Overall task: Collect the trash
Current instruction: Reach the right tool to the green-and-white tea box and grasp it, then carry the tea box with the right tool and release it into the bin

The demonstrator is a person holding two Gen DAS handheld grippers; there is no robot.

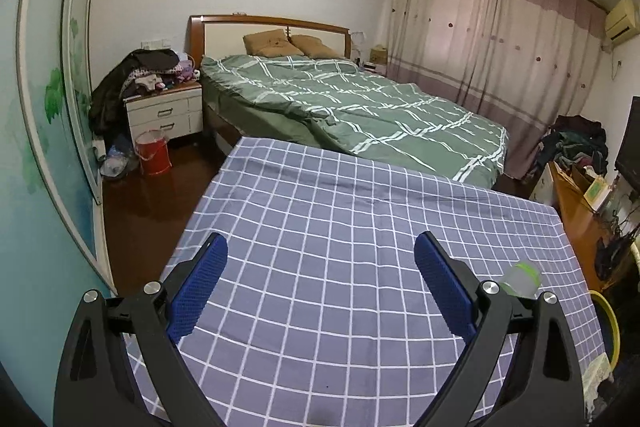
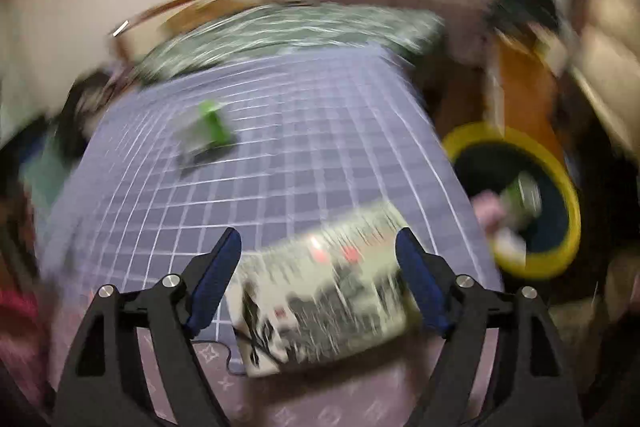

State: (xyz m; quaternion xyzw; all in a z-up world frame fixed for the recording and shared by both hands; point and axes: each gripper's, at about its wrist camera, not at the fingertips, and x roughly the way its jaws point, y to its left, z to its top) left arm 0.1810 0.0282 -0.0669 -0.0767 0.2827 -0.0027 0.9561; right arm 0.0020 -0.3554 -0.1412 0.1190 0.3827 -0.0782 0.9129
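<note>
Grid-patterned purple cloth covers the table point(image 1: 320, 227), where a clear plastic bottle with a green label point(image 2: 208, 133) lies on its side, well apart from both tools. Left gripper point(image 1: 320, 291) hovers above the cloth, jaws wide and empty. Right gripper point(image 2: 318, 281), also spread wide, frames a blurred white printed packet point(image 2: 324, 299) at the table's near edge. Yellow-rimmed black bin point(image 2: 560, 187) stands just beside the table's right edge, holding scraps.

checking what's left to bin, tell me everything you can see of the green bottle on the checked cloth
The green bottle looks like clear plastic with a bright green cap and label, lying on its side on the blue checked cloth. Nothing grips it; both sets of jaws are apart from it. In the left wrist view it is partly hidden; the right wrist view is blurred.
</note>
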